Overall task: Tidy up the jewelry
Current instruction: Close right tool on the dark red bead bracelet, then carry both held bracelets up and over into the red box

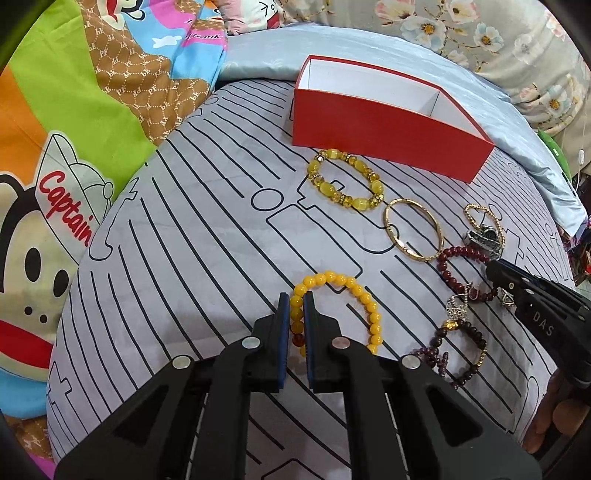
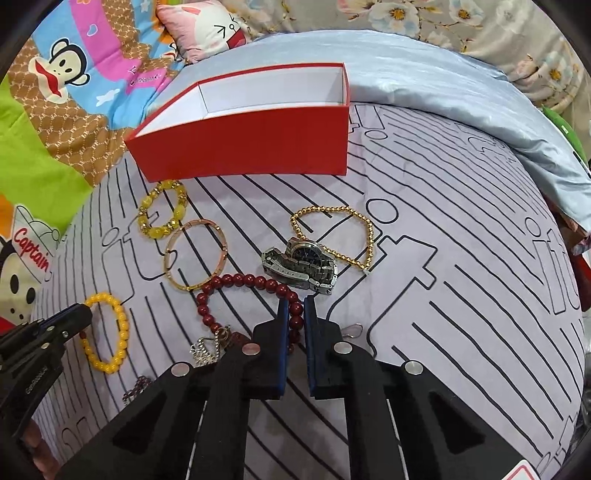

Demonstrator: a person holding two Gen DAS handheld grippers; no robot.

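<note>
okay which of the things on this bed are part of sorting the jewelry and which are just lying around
Part of the job:
red box
yellow bead bracelet, pinched by the left gripper
dark red bead bracelet, pinched by the right gripper
gold bangle
watch
gold bead chain

Just lying about:
cartoon quilt
floral bedding
pink pillow

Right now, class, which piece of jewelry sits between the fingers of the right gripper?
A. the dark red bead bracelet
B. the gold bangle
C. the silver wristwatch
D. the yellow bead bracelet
A: in the right wrist view the right gripper is closed on the dark red bead bracelet.
</note>
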